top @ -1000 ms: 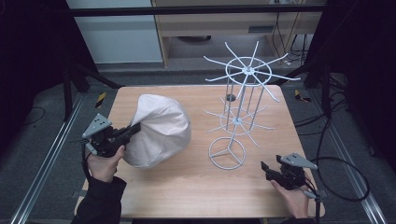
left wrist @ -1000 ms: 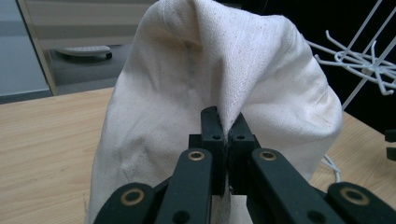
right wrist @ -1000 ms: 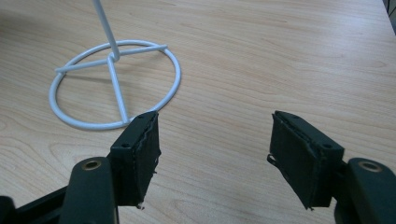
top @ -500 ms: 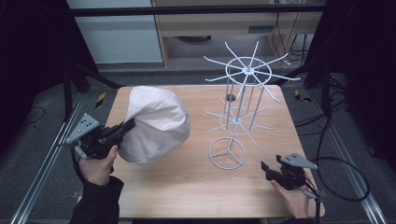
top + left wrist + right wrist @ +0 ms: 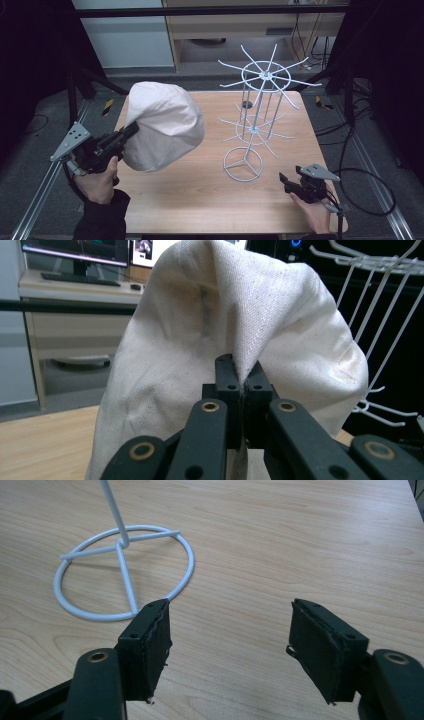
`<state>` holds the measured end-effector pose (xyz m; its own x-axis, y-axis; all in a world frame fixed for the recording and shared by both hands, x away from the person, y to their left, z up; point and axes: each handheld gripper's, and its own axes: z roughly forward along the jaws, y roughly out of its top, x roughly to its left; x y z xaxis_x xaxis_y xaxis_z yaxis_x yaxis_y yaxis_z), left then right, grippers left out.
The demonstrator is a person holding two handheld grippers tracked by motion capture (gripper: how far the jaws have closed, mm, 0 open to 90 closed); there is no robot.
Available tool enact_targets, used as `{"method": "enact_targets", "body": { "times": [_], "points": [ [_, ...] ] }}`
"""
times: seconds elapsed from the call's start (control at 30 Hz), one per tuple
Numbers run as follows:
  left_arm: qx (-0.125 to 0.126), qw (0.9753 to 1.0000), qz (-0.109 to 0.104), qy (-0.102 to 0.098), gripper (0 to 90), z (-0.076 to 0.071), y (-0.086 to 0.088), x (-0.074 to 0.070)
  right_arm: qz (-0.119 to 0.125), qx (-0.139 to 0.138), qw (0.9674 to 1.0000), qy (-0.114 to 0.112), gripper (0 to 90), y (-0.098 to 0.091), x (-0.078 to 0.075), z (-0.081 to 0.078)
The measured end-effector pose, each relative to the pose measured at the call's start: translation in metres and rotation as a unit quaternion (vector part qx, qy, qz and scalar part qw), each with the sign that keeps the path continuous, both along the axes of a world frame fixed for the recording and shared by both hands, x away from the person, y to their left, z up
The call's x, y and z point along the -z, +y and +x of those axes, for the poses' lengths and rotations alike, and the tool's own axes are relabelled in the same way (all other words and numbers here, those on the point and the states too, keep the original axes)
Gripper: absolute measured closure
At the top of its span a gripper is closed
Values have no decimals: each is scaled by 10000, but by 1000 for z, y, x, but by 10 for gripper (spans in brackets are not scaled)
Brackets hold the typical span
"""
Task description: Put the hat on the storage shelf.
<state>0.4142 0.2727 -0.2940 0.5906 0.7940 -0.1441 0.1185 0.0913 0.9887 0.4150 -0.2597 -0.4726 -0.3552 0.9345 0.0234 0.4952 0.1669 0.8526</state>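
Cloth bag (image 5: 162, 125) hangs left of the wire rack (image 5: 257, 120), off the table (image 5: 200, 200) | our left gripper (image 5: 131, 131) pinches a fold to carry it | our right gripper (image 5: 284, 179) waits unclenched, empty, near the rack's base, probably to steady it

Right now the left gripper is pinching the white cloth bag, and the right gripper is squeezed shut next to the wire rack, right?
Not quite. The left gripper does pinch the white cloth bag, but the right gripper is open: the right gripper view shows its jaws wide apart with bare table between them, beside the wire rack.
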Motion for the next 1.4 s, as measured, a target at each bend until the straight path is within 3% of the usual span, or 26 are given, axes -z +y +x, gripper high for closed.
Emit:
{"method": "enact_targets", "body": {
  "times": [0.4,0.77,1.03,1.4],
  "points": [
    [25,9988,-340,-363,885,-11,-1,-15,-28,-7,10000,-31,331,0,0,0],
    [-36,9958,-578,-714,885,-20,5,-28,-32,0,10000,-30,332,-1,0,1],
    [100,9915,-853,-980,885,-26,2,-41,-36,8,10000,-36,332,-1,0,1],
    [299,9874,-1055,-1142,885,-29,-6,-53,-46,7,10000,-37,331,-1,1,1]
  ]
}}
